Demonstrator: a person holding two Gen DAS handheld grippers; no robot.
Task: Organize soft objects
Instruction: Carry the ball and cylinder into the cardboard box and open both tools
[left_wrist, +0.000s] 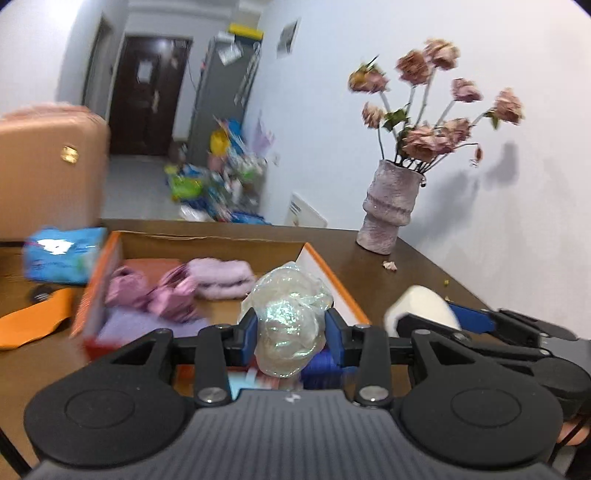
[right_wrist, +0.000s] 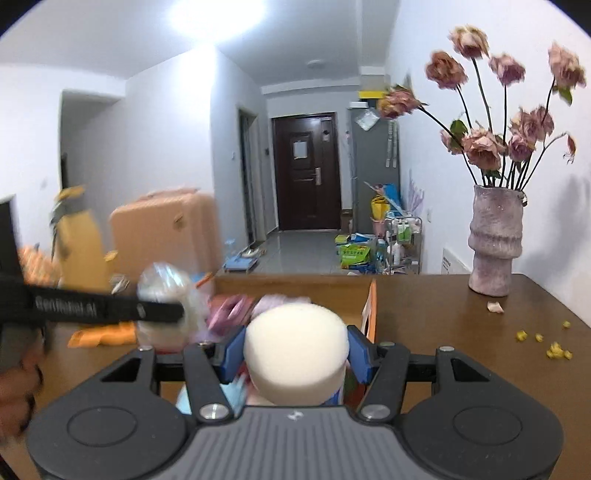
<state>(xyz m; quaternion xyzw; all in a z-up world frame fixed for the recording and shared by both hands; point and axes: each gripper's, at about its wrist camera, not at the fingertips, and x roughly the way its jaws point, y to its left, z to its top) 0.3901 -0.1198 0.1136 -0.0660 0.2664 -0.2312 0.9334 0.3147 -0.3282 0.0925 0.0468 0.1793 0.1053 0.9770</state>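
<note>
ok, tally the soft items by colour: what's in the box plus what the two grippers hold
Pink/lilac, in the box: 3 (two satin bows, one fluffy piece)
Clear iridescent wrap ball, in the left gripper: 1
White sponge, in the right gripper: 1
Total: 5

Box sat open-topped dead ahead, w/ pink fluffy items crowding its left and far side; bare floor showed only near the right wall. Left of box, blue pack and orange sheet blocked the tabletop. Right side: table lay mostly bare, just petals scattered, vase w/ flowers standing tall at the back edge. Both grippers were close side by side, little gap btw them.
</note>
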